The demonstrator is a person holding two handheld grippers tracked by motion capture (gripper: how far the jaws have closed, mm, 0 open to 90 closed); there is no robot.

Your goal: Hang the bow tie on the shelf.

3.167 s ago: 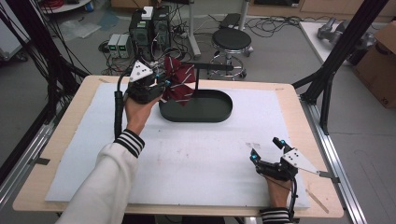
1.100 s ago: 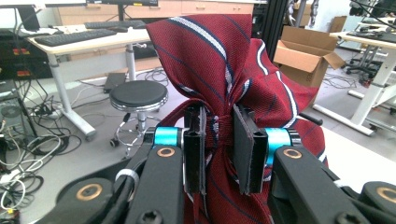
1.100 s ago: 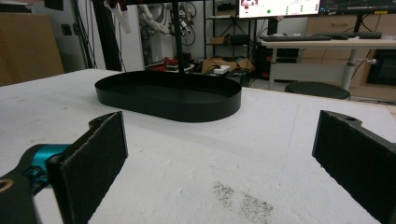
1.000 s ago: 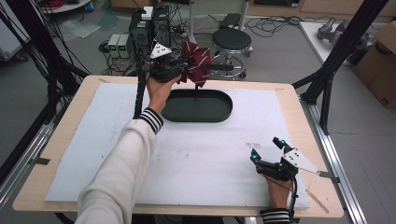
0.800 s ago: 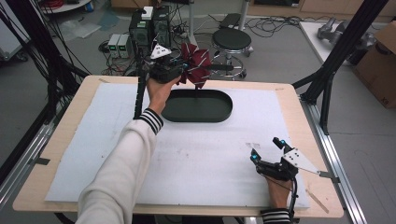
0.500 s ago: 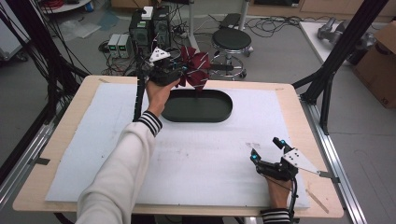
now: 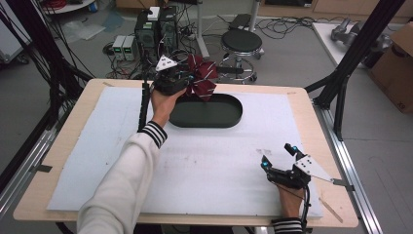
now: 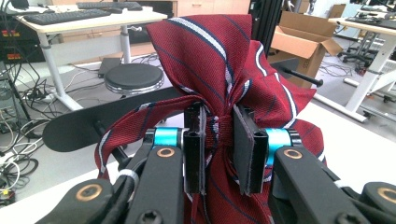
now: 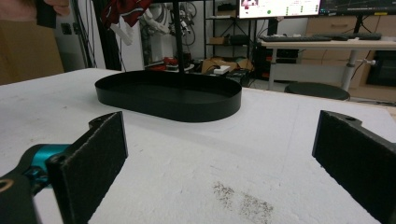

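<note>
I note a black stool (image 7: 242, 41) beyond the table's far edge. Cardboard box (image 7: 395, 63) at far right. Computer towers (image 7: 155, 30) behind, cables around.

No legible text, seemingly.

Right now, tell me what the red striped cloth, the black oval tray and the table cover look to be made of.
Red striped cloth: woven fabric with a slight sheen, likely silk or polyester; the fine weave shows. Black oval tray: thin and rigid, matte, probably metal or plastic, I cannot tell which. Table cover: white foam board, judging by its grainy, pitted surface.
</note>
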